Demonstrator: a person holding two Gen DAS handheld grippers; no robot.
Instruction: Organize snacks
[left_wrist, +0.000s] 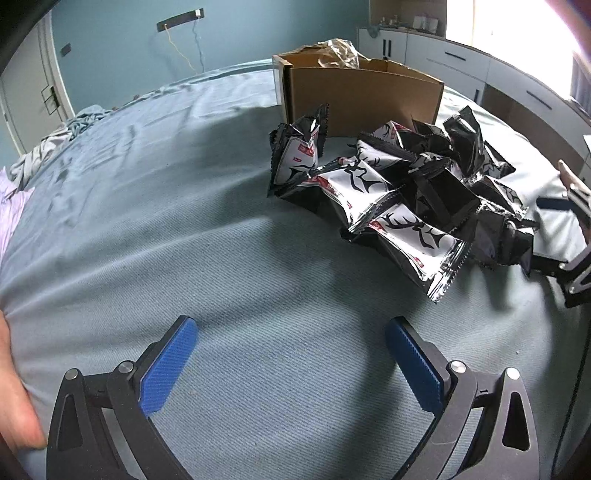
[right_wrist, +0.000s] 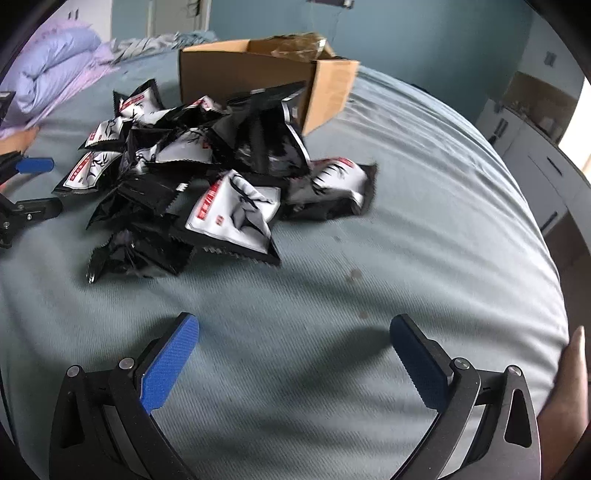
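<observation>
While over the bed (left_wrist: 184, 221), left gripper (left_wrist: 291, 332) wide open, empty, right gripper (right_wrist: 293, 328) likewise.

Wide bare bed (left_wrist: 166, 240) sheet lies open ahead of the left hand-held gripper (left_wrist: 291, 363), whose jaws stand spread apart over it. The right hand-held gripper (right_wrist: 295, 363), jaws likewise apart, also faces clear sheet. A loose heap of snack packets (right_wrist: 192, 173) blocks the middle, with the open cardboard box (right_wrist: 258, 85) just behind it.
</observation>
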